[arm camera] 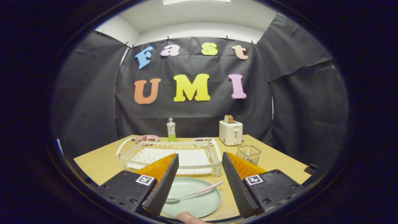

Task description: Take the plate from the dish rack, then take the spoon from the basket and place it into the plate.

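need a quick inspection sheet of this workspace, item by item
surface: wooden table, tidy
job's things: green plate on the table between the fingers, in front of the white dish rack; spoon lying in the plate, checked handle toward the wire basket
clutter: toaster with bread, bottle, pink bowl, small dish behind the rack
grippers: tool open, holding nothing, above the plate
cables: nothing seen
surroundings: black cloth wall; a fingertip by the plate's near edge

Bare table [273, 160] right of basket [248, 153]; dish rack [174, 154], perhaps toaster [230, 133], blocking ahead.
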Available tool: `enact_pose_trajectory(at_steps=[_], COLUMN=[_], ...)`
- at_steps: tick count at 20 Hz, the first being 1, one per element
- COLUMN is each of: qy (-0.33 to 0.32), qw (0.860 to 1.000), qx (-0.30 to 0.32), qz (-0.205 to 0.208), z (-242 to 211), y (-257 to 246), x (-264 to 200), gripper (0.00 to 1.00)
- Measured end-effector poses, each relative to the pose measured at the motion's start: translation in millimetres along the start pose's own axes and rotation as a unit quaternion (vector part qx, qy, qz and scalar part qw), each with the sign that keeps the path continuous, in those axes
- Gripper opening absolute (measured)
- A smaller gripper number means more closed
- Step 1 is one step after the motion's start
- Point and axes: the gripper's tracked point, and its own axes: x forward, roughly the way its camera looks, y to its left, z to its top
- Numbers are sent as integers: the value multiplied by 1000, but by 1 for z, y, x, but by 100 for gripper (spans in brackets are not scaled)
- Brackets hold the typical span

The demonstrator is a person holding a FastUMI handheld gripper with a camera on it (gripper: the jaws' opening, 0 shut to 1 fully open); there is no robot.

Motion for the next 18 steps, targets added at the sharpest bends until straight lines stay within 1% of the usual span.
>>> enact_pose_trajectory(at_steps=[1,6,11,15,18], qy=[-4,-17,-40,-24,-12], qw=[1000,1000,999,1000,1000], qx=[-1,-11,-24,-6,8], qz=[2,-6,-21,-17,-26], z=[5,34,60,64,67], y=[-1,-15,-37,-49,-63], x=[-4,-32,-56,-70,-75], gripper=[93,100,100,100,100])
